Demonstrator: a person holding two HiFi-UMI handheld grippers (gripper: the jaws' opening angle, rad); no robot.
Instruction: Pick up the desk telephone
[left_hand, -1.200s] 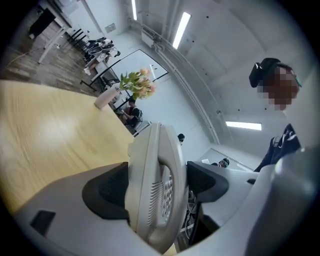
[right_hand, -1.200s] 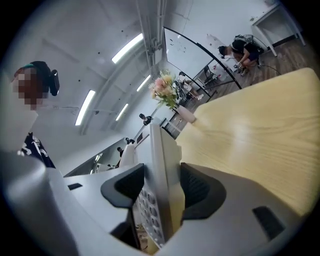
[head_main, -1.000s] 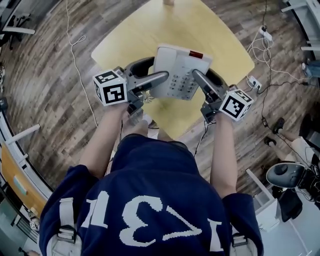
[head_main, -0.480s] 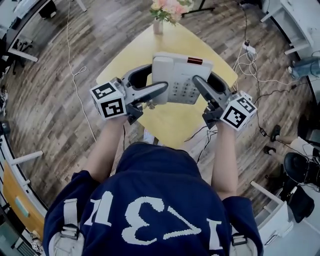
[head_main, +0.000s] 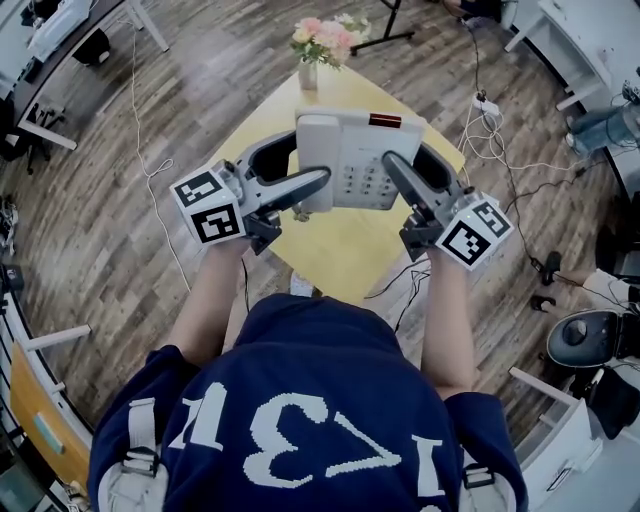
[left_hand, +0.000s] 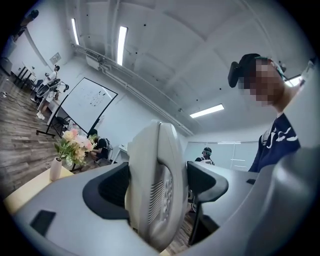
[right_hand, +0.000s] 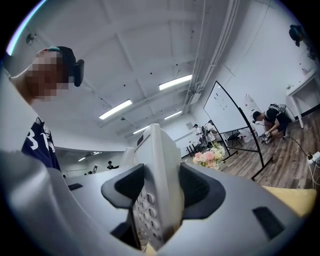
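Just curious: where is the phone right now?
Head view, centre: the phone is clamped between the left gripper and right gripper, over the table, near the vase.

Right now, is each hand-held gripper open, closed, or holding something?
Left hand-held gripper: closed on the telephone, handset side.
Right hand-held gripper: closed on the same telephone, keypad side.

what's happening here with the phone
A person holds a claw in each hand, and both are clamped on a white desk telephone. The left claw grips its handset side and the right claw its keypad side. The phone looks lifted clear of the yellow table below it. A vase of flowers stands at the table's far corner, untouched.
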